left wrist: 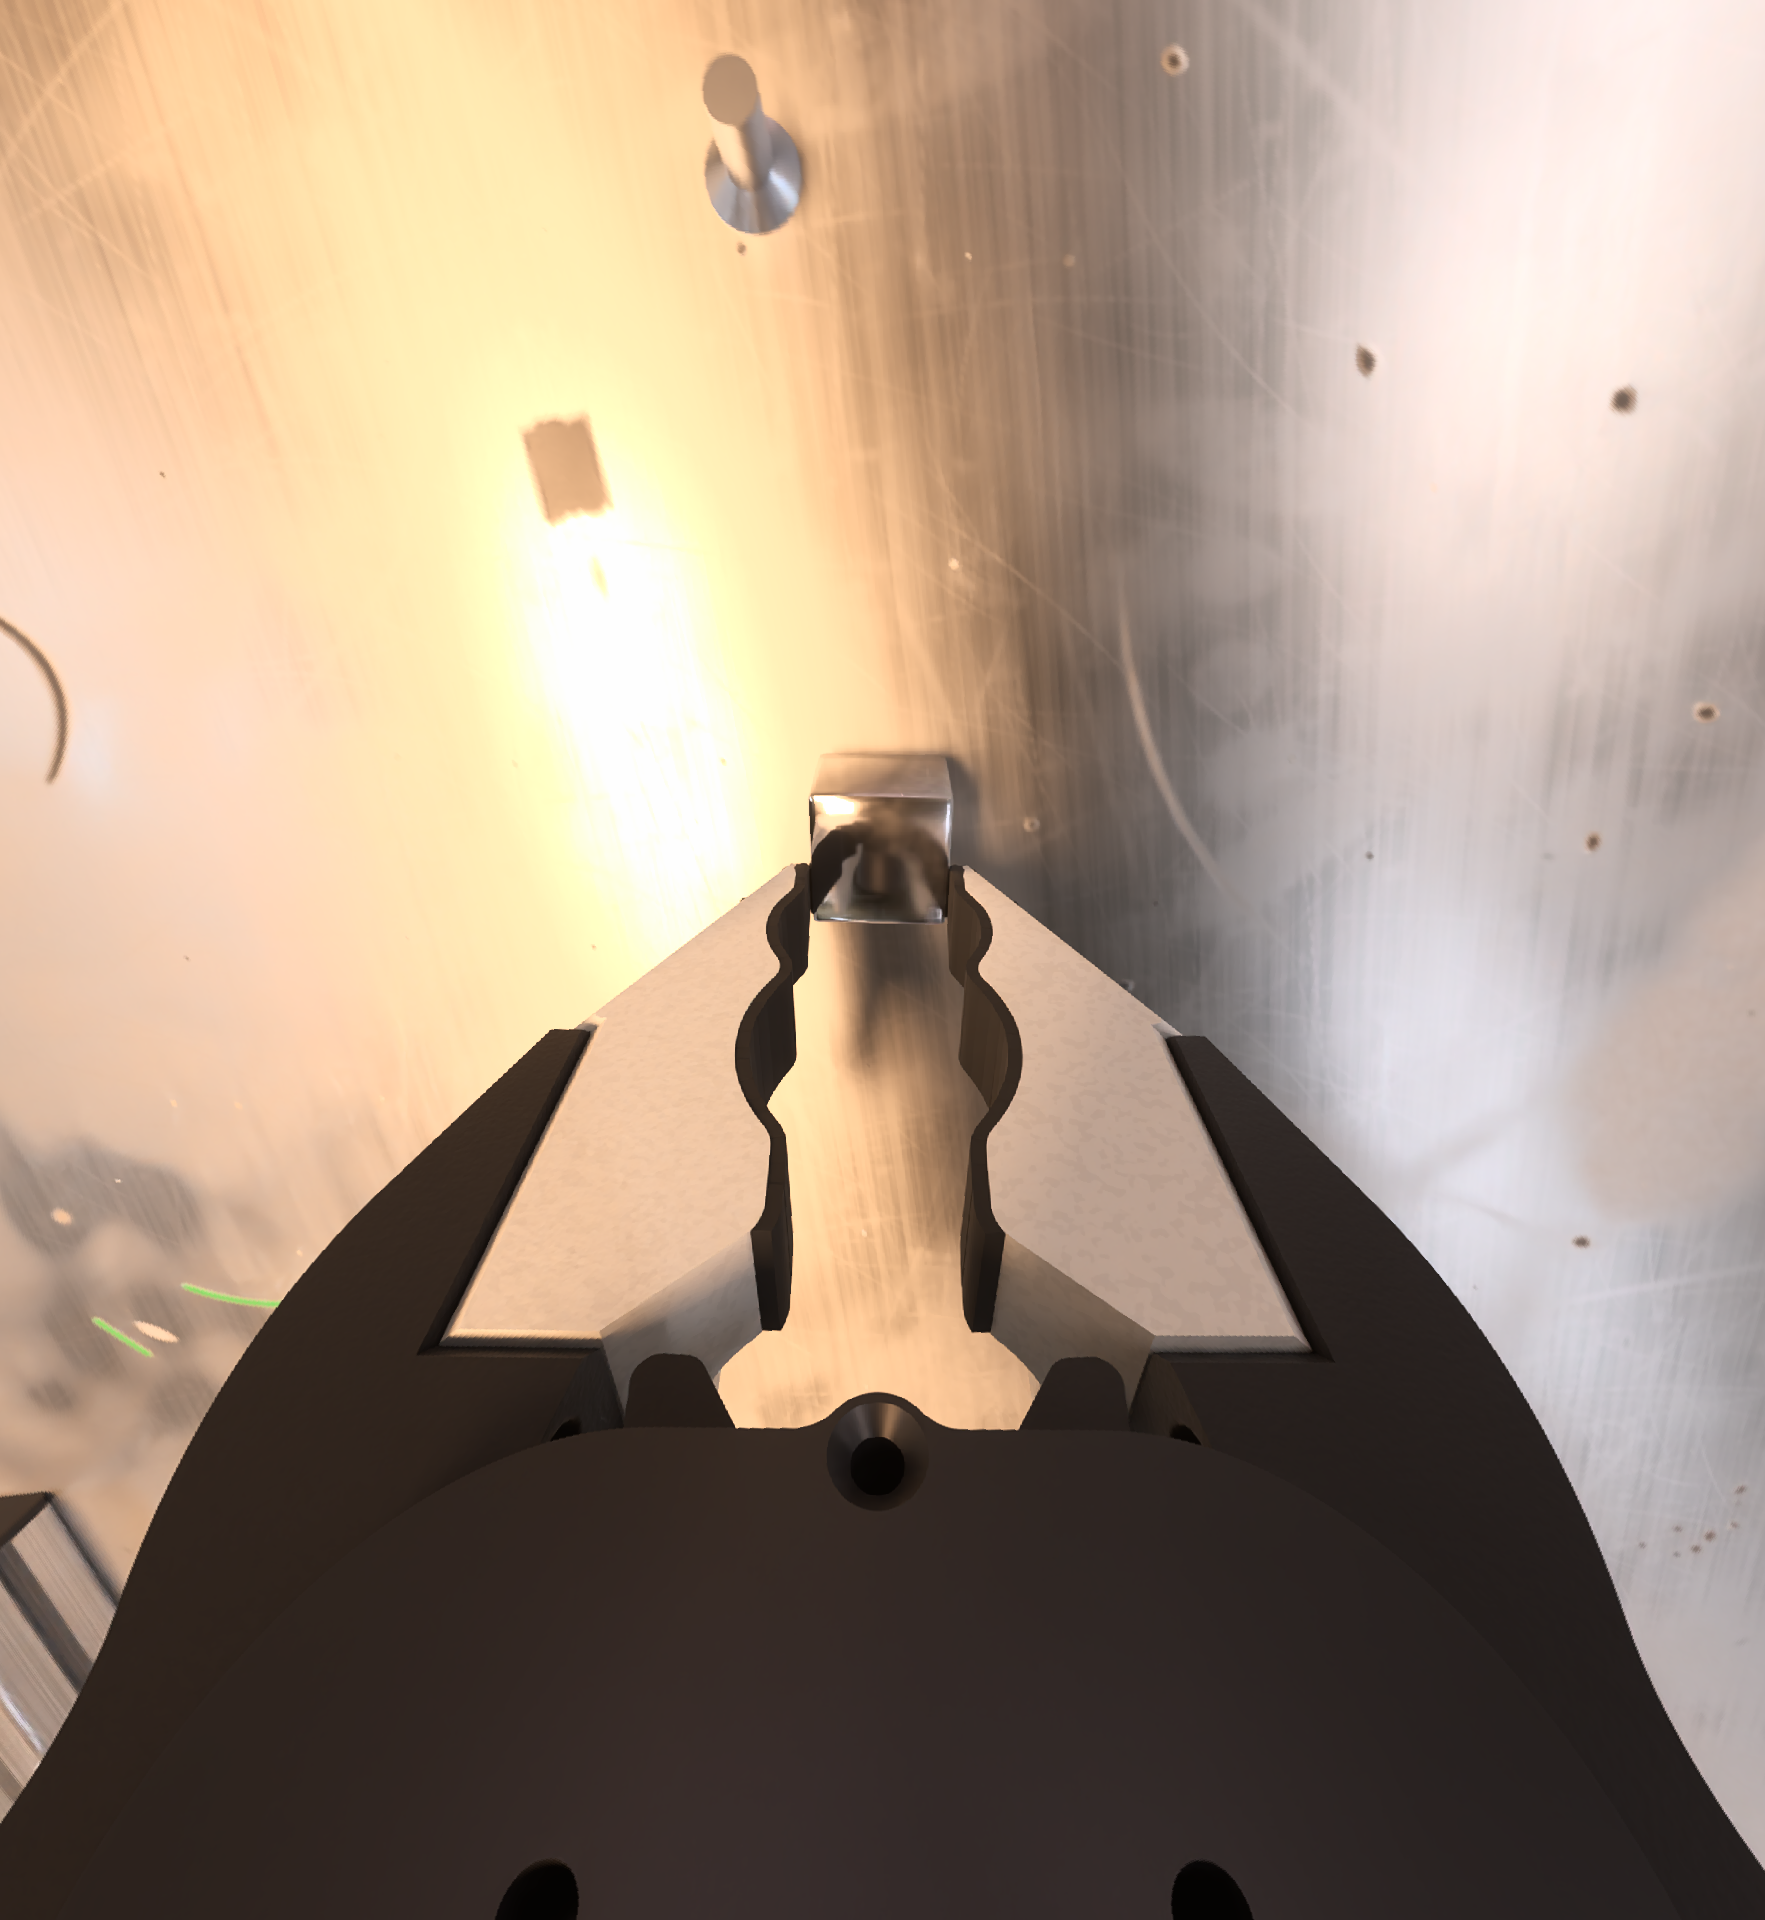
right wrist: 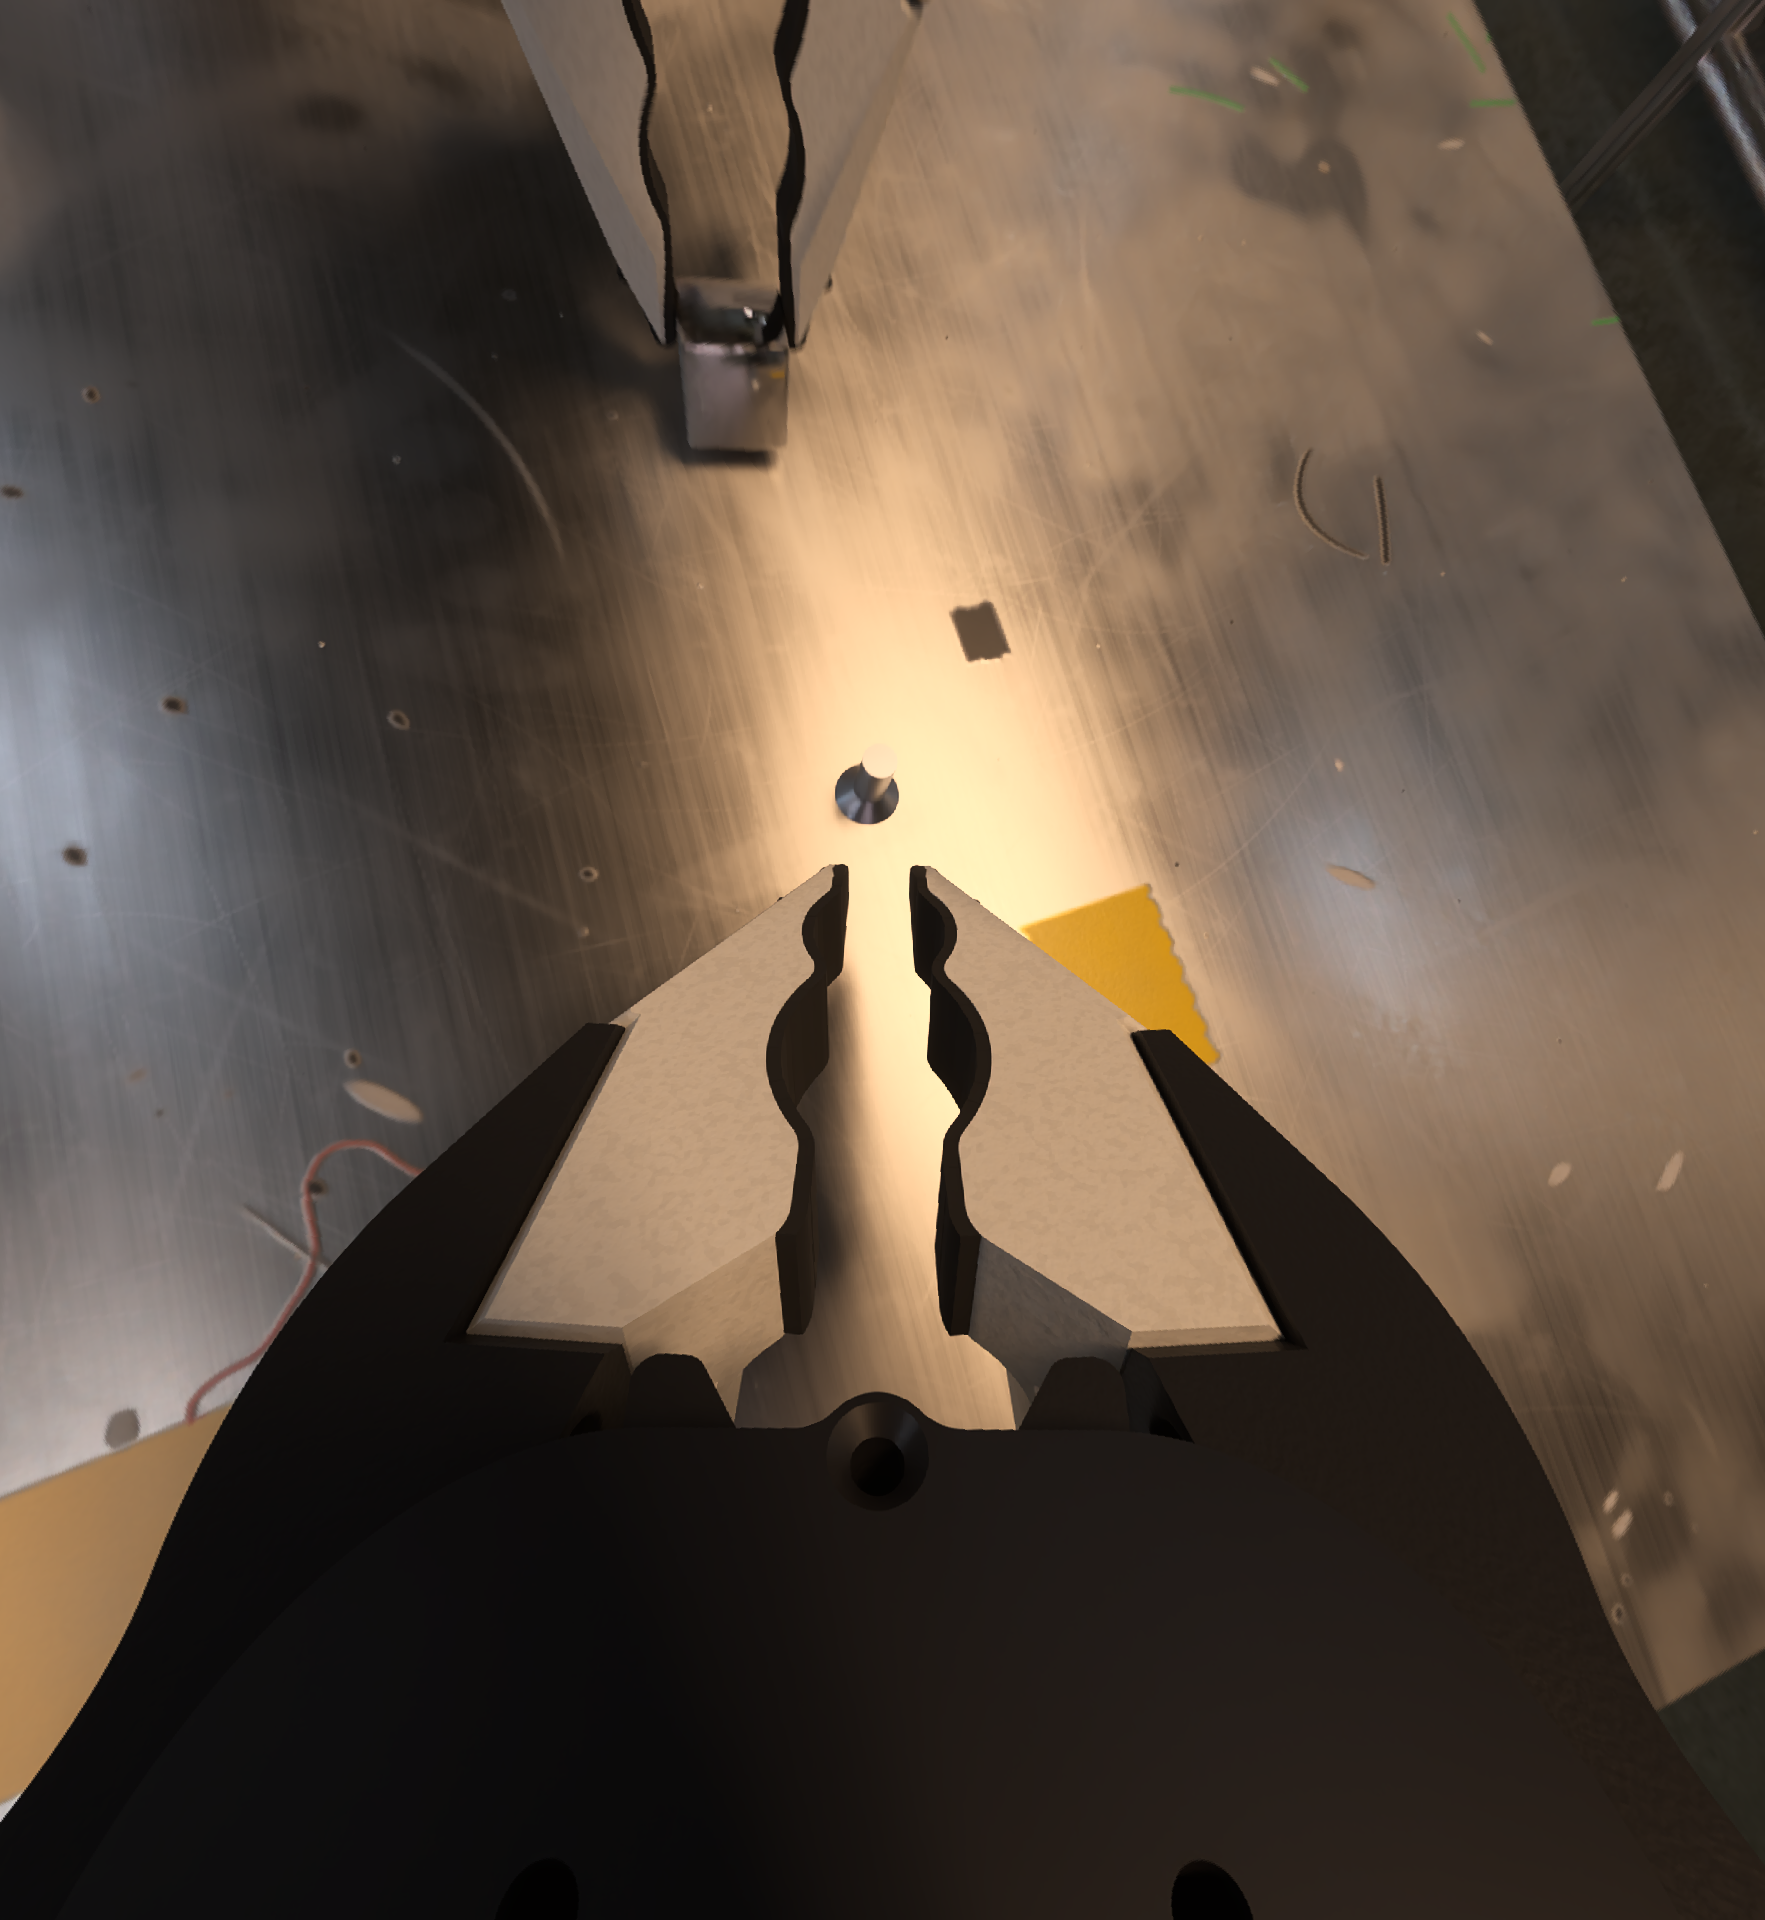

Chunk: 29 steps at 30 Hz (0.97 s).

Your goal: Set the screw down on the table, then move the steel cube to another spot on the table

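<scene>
The steel cube (left wrist: 880, 840) sits on the surface (left wrist: 1377, 623), caught between the jaws of the left gripper (left wrist: 878, 888), whose tips touch its two sides. In the left wrist view the screw (left wrist: 750, 156) stands head-down well beyond the cube and a little to its left. The right gripper (right wrist: 878, 881) faces the other way, its jaws parted just short of the screw (right wrist: 867, 795), which lies between it and the cube (right wrist: 732, 390) farther off. A flat patch (right wrist: 1127, 961) lies on the surface just right of the right gripper.
</scene>
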Available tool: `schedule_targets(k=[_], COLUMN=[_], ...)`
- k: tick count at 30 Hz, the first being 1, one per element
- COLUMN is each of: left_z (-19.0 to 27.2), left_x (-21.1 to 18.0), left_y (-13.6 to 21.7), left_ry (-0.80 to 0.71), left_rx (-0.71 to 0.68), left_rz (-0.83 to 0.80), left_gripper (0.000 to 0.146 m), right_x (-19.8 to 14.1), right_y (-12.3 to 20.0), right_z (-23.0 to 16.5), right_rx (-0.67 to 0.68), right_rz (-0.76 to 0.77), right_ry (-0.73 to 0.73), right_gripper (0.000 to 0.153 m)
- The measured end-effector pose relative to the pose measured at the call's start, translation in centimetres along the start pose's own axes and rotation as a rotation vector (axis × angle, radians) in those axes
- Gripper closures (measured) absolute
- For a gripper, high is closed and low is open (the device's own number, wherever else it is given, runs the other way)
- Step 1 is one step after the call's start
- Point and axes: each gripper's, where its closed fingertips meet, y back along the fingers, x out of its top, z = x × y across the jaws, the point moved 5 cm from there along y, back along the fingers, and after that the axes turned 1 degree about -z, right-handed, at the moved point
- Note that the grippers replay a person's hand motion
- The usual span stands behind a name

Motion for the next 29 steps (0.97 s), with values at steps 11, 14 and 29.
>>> schedule_targets(k=[11,14,29], left_z=[-0.8,-2.4,-6.8], left_x=[-1.0,-2.2,-1.6], left_y=[1.1,2.1,-0.1], left_ry=[0.105,0.228,0.357], left_rx=[0.060,0.114,0.188], left_rz=[0.096,0.209,0.500], left_gripper=[0.086,0.085,0.059], right_x=[0.2,0.3,0.5], right_y=[-1.1,-1.0,-1.3], right_z=[0.4,0.7,3.0], right_rx=[0.026,0.006,-0.141], right_rz=[0.097,0.108,0.073], right_ry=[-0.031,-0.046,-0.147], right_gripper=[0.141,0.141,0.142])
